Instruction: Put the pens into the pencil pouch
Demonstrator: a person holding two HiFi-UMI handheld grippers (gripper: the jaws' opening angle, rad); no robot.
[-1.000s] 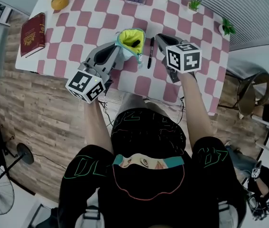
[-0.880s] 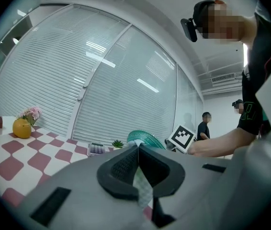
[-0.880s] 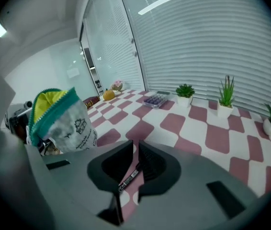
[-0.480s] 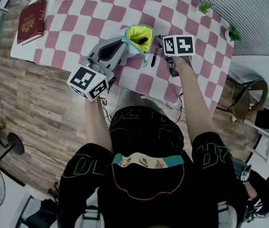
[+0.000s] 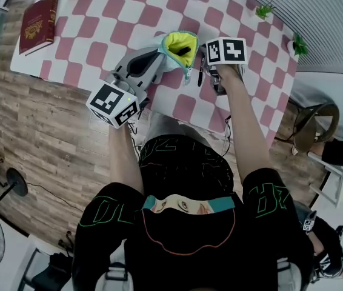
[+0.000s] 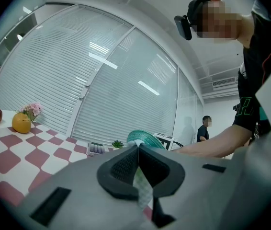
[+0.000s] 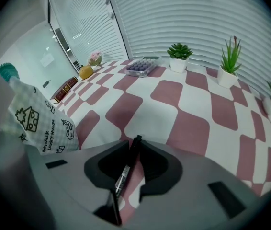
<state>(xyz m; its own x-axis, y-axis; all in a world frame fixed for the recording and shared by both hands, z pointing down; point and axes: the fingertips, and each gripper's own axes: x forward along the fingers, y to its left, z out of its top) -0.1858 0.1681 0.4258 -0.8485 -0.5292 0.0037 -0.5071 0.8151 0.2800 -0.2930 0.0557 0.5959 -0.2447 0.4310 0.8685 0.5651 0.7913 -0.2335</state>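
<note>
Pen [image 7: 125,169], slim and black, lies on the checked tabletop [image 7: 188,123] between the closing jaws of the right tool [image 7: 134,145]. The left tool [image 6: 138,148] is clamped on the soft fabric rim of the open pencil pouch [image 5: 178,45], just beside.

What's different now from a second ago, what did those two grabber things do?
The right gripper came down over the black pen lying beside the pencil pouch, and its jaws are closing on the pen between them. The left gripper stays clamped on the pouch's rim, holding it open. The pen is still on the checkered table.
</note>
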